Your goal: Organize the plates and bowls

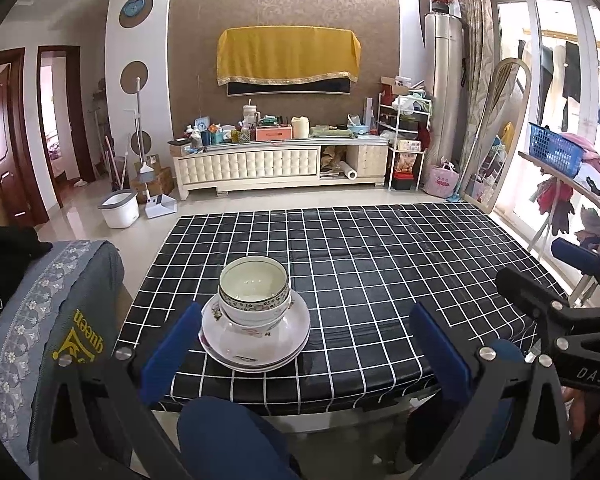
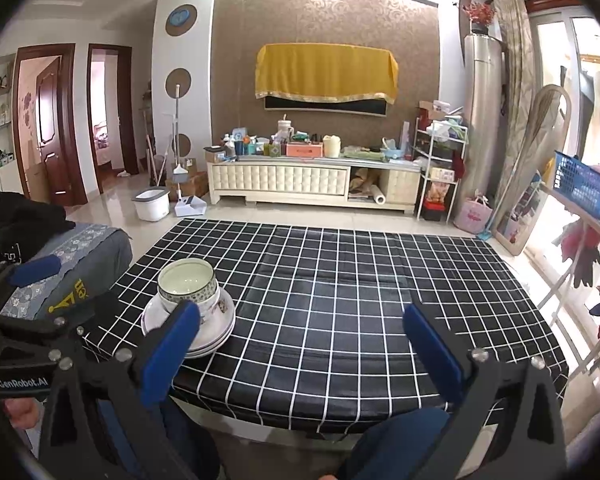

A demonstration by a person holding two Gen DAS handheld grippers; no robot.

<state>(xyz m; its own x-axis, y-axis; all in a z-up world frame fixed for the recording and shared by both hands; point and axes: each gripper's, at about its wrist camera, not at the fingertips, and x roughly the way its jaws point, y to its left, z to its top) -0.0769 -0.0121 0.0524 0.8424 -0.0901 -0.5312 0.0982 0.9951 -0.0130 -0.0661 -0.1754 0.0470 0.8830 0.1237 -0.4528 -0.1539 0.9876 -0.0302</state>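
Finding: the stack of bowls (image 1: 254,294) sits nested on the plates (image 1: 256,344) near the front left part of the tabletop (image 1: 380,280), close to its near edge. All the crockery in view is gathered in this one pile; I see none elsewhere on the checked cloth.

My left hand-held gripper (image 1: 306,350) has its jaws spread wide and holds nothing. The stack lies straight ahead of it, just inside the left finger, with the plates' rim close beside that blue pad.

My right hand-held gripper (image 2: 300,346) is likewise spread and empty. From it the stack (image 2: 188,304) lies off to the left, partly hidden behind its left finger.

Judgement: the left side is the nearer and better aligned. The pile is round, so no long axis governs the approach; a slight leftward shift would centre it.
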